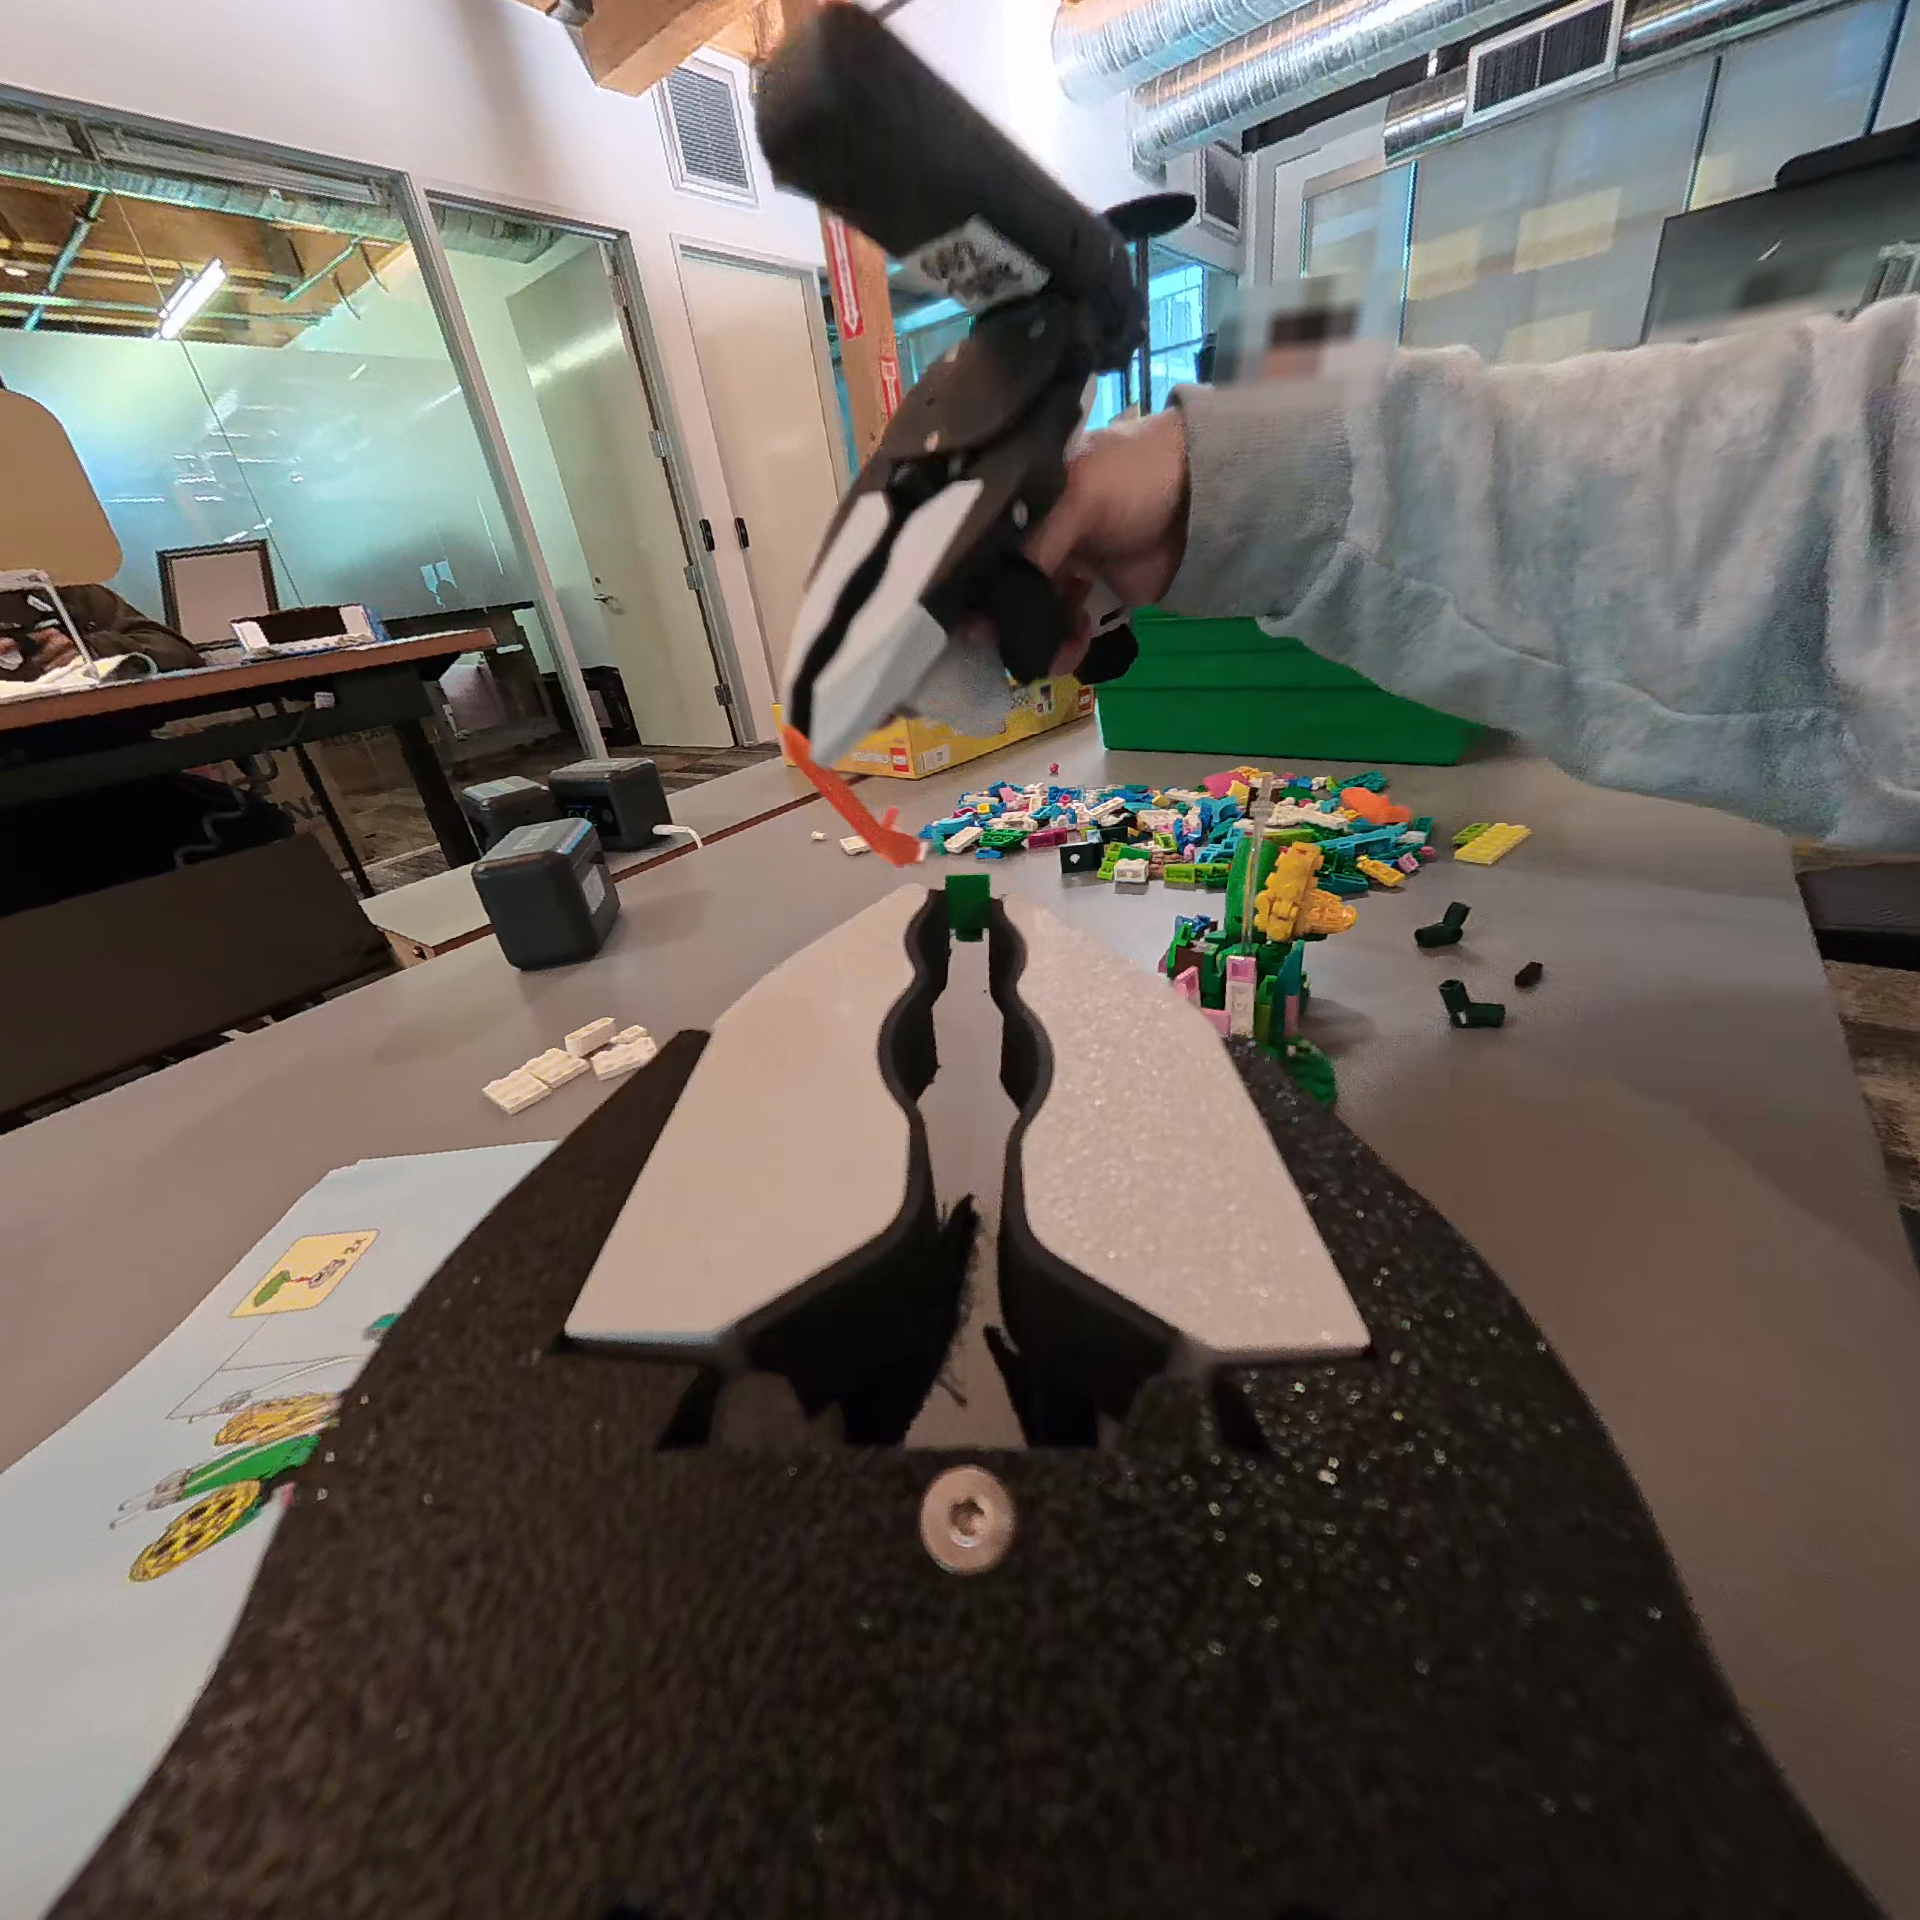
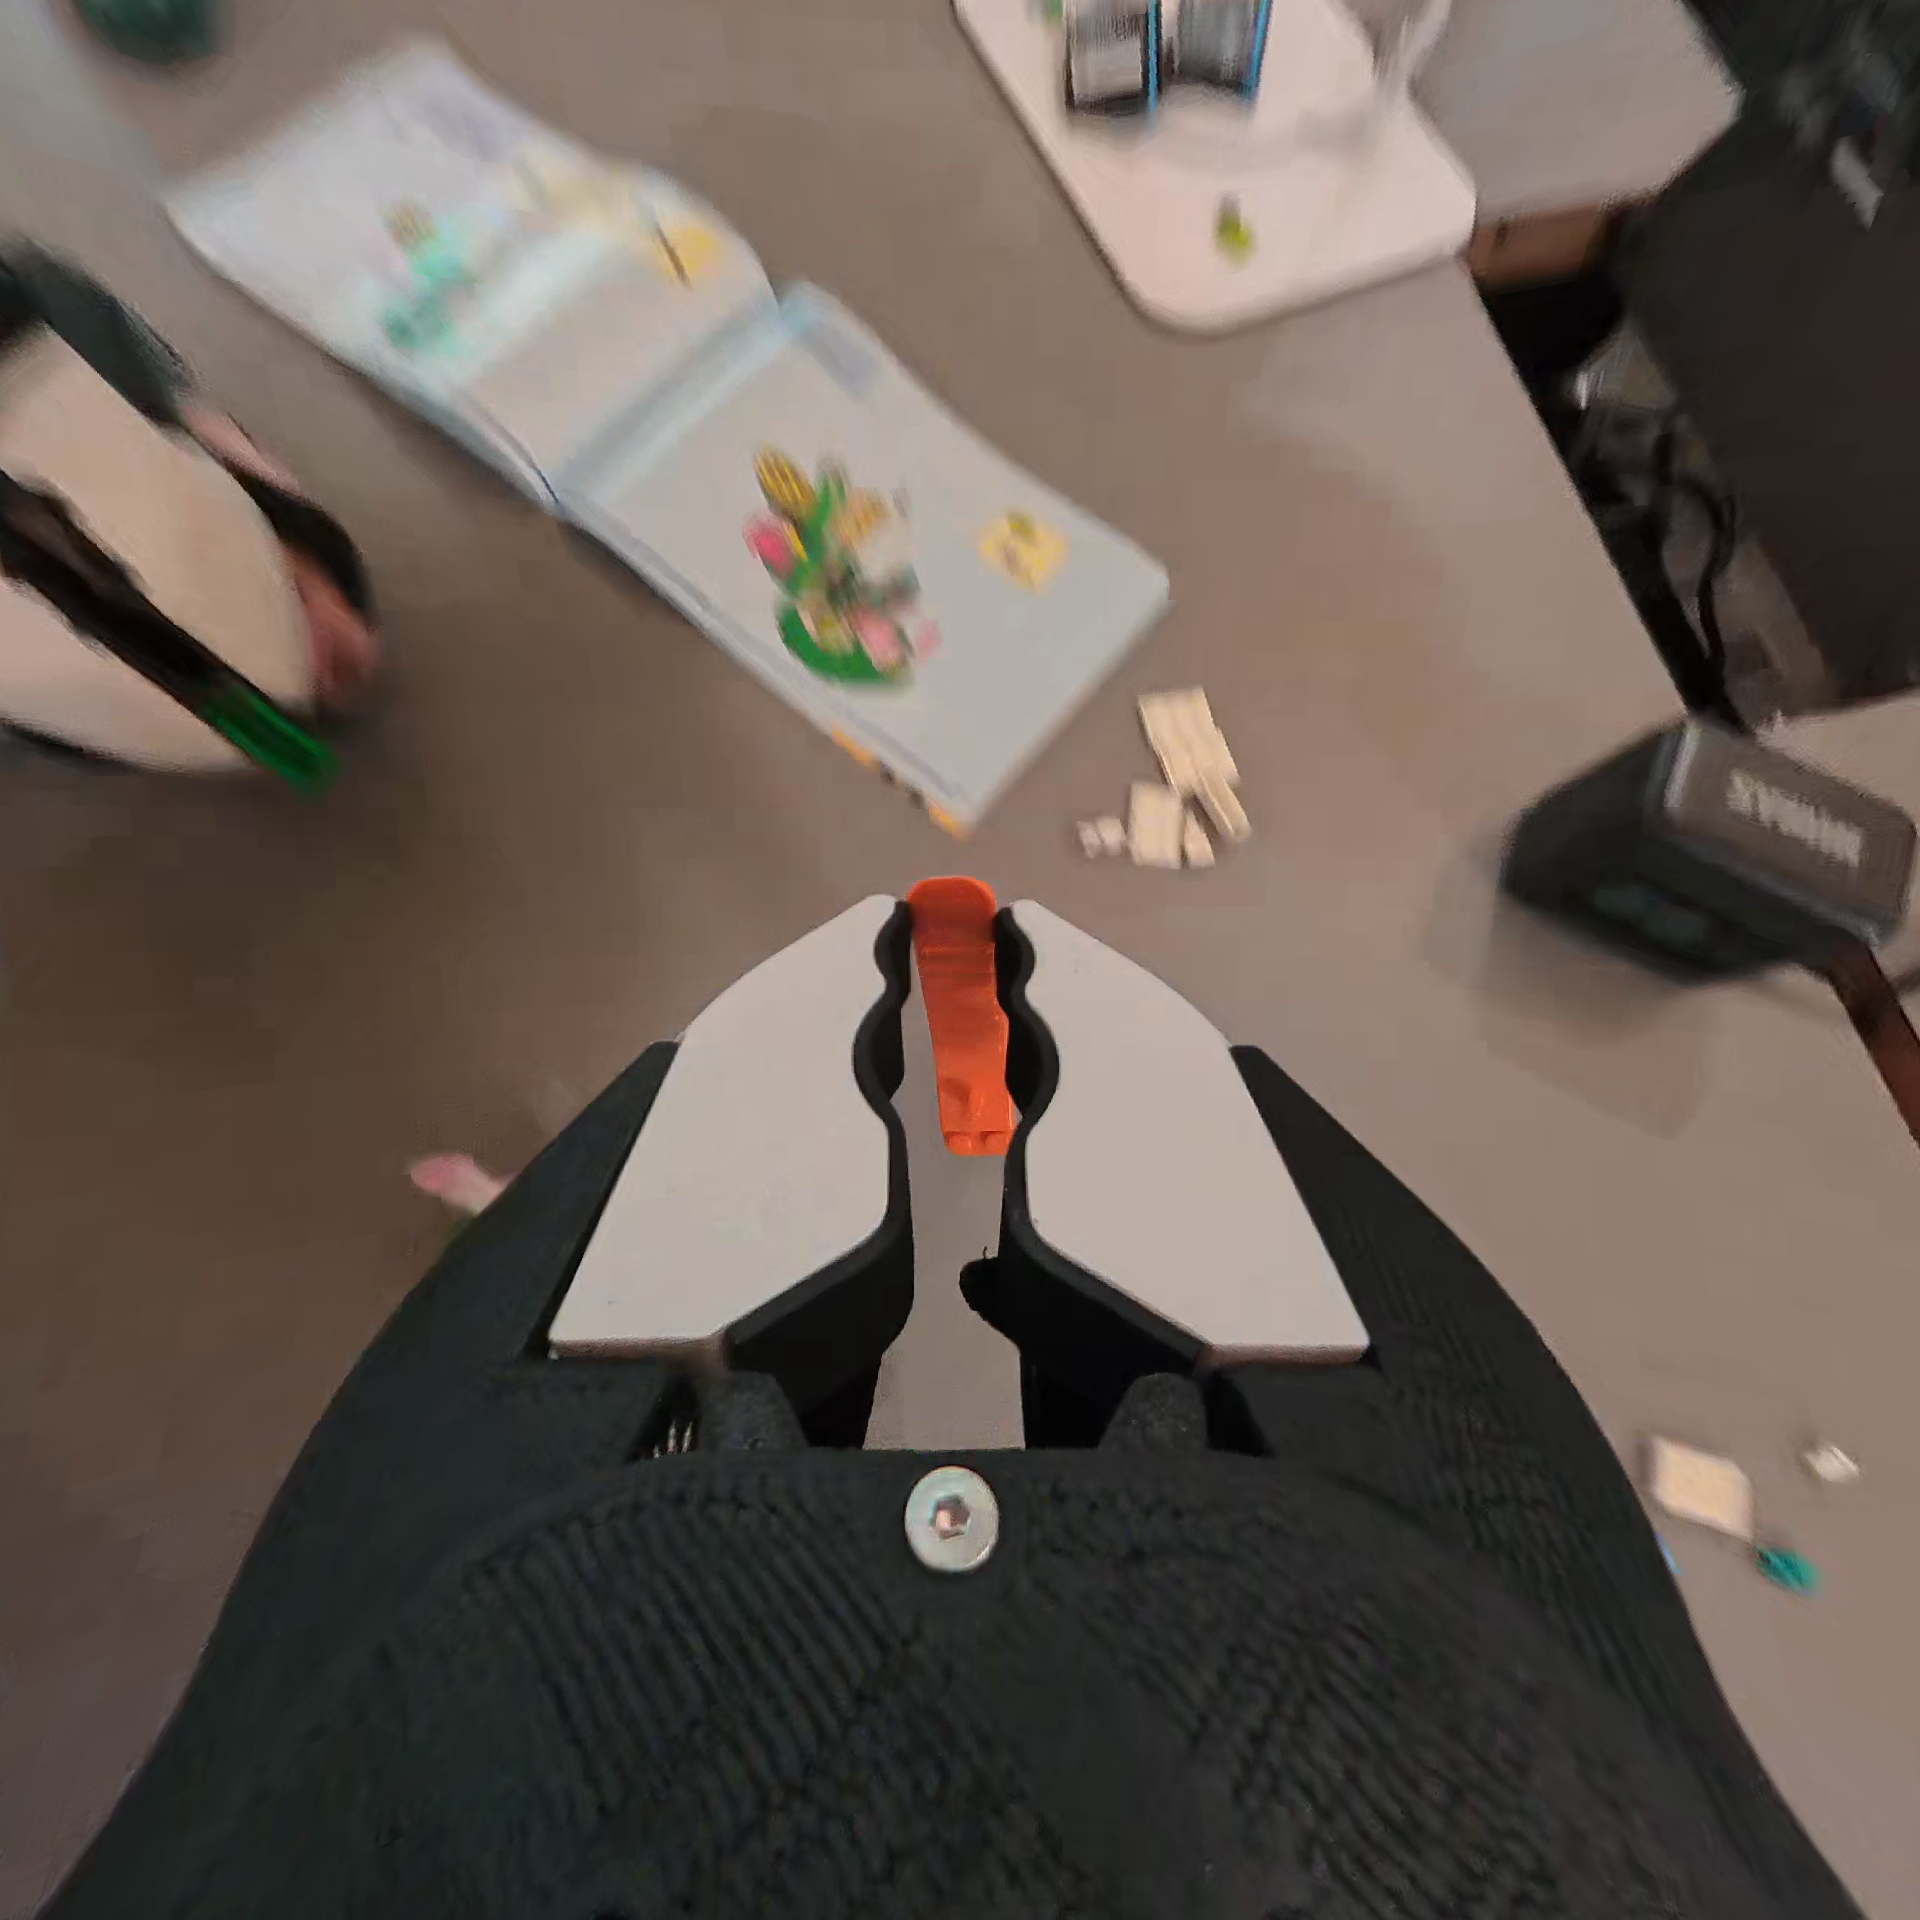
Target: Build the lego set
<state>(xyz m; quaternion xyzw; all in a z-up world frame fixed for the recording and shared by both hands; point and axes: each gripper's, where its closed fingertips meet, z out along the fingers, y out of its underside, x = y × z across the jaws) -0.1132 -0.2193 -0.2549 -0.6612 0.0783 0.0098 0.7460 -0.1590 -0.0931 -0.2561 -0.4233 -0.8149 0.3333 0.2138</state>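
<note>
Both jaws nearly closed: left gripper (image 1: 966,914) pinches green brick (image 1: 967,902), right gripper (image 2: 951,914) orange tool (image 2: 961,1013).

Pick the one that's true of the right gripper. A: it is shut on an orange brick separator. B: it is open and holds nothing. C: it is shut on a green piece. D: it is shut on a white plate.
A: the right gripper is closed on the orange brick separator, which sticks out past its tips; the green piece sits in the left gripper.

Loose bricks (image 1: 1174,821) lie behind the built model (image 1: 1247,956) on the table (image 1: 1558,1091), booklet (image 1: 156,1403) front left
</note>
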